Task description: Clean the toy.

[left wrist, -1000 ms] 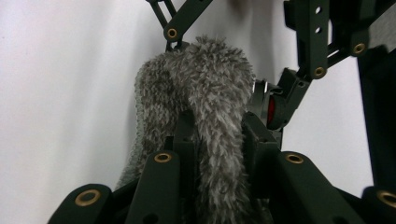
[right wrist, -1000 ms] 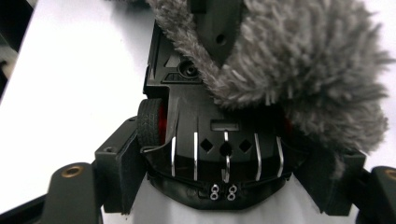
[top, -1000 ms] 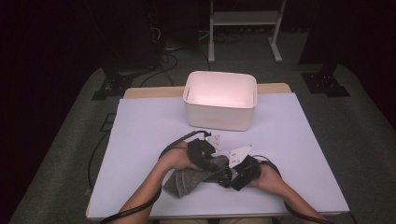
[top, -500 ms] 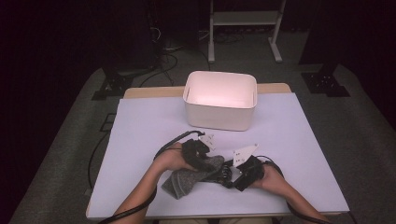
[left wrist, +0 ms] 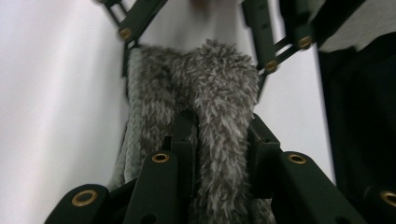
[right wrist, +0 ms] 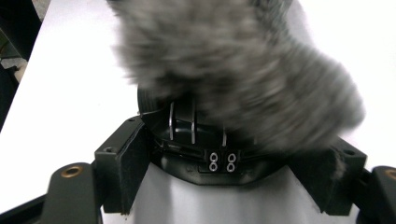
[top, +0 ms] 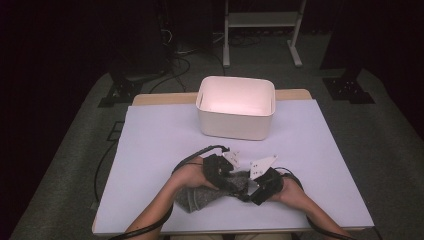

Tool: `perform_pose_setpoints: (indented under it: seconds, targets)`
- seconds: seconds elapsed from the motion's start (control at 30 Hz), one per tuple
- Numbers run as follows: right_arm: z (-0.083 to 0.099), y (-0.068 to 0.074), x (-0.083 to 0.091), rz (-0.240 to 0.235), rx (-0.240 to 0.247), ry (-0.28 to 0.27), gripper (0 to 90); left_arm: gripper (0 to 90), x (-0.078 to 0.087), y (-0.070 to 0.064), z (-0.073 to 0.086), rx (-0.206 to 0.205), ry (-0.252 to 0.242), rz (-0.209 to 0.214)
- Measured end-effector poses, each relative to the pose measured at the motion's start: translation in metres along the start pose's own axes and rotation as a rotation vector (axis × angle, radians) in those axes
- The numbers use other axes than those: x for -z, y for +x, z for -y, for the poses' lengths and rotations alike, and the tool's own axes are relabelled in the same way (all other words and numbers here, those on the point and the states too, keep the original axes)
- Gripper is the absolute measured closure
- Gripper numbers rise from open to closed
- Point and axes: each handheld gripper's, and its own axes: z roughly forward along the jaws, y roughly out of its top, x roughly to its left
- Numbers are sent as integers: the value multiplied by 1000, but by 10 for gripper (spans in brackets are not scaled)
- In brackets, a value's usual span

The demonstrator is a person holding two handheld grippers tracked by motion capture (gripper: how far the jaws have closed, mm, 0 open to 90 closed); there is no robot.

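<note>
A grey fuzzy cloth (top: 200, 197) lies near the front edge of the white table (top: 160, 135), between the person's two hands. In the left gripper view, my left gripper (left wrist: 222, 135) is shut on a fold of the cloth (left wrist: 219, 84), and fur bulges up between its jaws. It shows in the high view as the left gripper (top: 227, 180), just left of the right gripper (top: 252, 187). In the right gripper view, my right gripper (right wrist: 229, 168) stands open, its jaws wide apart. The blurred cloth (right wrist: 233, 60) and the left gripper's black body sit between them.
A white bin (top: 235, 127) stands at the back middle of the table, its pale inside showing nothing. Black cables trail from both grippers toward the front edge. Dark floor, stands and cables surround the table.
Both hands have drawn slightly toward the front edge and closer together with the cloth. The cloth is blurred in the right gripper view, so it is moving.
</note>
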Motion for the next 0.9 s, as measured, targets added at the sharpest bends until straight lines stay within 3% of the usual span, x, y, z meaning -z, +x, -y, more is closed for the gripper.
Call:
perform_pose_setpoints:
  seconds: [0.13, 0.23, 0.4, 0.47, 0.57, 0.63, 0.7, 0.73, 0.9]
  targets:
    - [0, 0, 0, 2, 3, 1, 232, 699, -4, -1, -3, -17, -4, 13]
    - [0, 0, 0, 1, 0, 0, 232, 697, -2, 0, -3, -6, 6, 2]
    - [0, -1, 0, -4, -7, -4, 231, 589, 14, -2, -1, 13, -5, -37]
    - [0, -1, 0, -4, -5, -5, 231, 539, 20, -4, -4, 15, -5, -25]
    - [0, -1, 0, -6, -8, -4, 231, 539, 24, -6, -7, 13, -15, -29]
    - [0, -1, 0, -5, -7, -4, 231, 615, 24, -7, -10, 2, -25, -28]
    - [0, -1, 0, -3, -4, -3, 232, 760, 20, -7, -11, -12, -18, -39]
    - [0, 0, 0, 0, -1, -2, 232, 798, 11, -7, -10, -21, 3, -29]
    - [0, 1, 0, 6, 8, 1, 231, 818, -6, -5, -11, -24, -18, 32]
